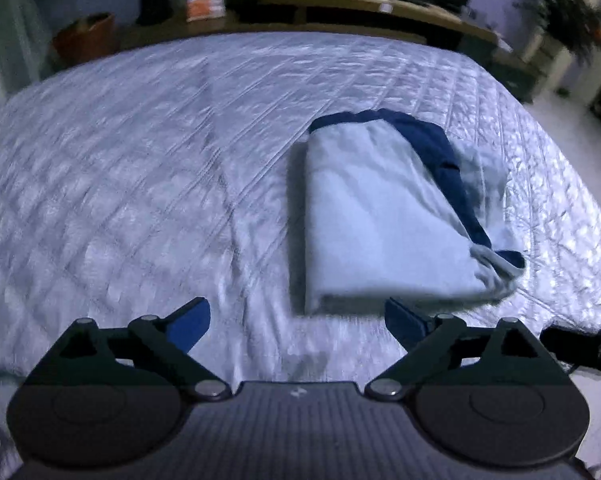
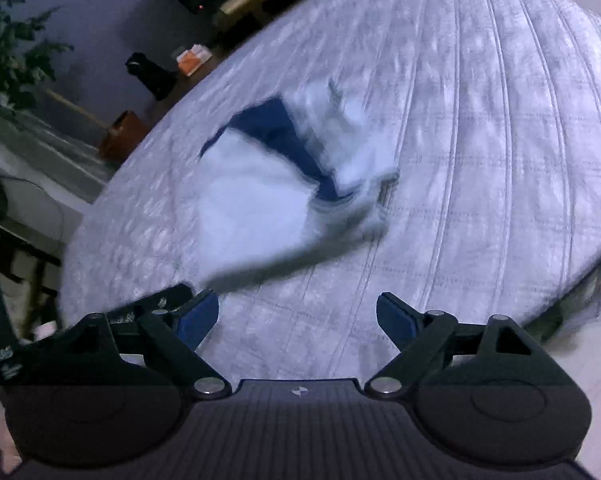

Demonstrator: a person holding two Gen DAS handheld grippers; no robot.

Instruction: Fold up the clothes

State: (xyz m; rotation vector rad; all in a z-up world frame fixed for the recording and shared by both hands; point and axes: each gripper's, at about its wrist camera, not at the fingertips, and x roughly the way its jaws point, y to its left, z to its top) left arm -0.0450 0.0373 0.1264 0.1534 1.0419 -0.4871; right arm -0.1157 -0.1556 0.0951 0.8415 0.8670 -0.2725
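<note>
Plainly, the left gripper and the right gripper both hang released, blue pads spread wide and holding nothing. Just beyond them, the folded pale-blue garment with navy trim lies on the quilted grey-white bedspread, right of centre.

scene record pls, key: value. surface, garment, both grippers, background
surface: quilted bedspread, pale
garment: white and navy shirt, folded into a compact bundle, lying on the bedspread
left gripper: open, empty, just short of the bundle's near edge
right gripper: open, empty, clear of the shirt
background: wooden bench, brown basket, leafy plant
image quality: motion blur, worse in the right wrist view
</note>
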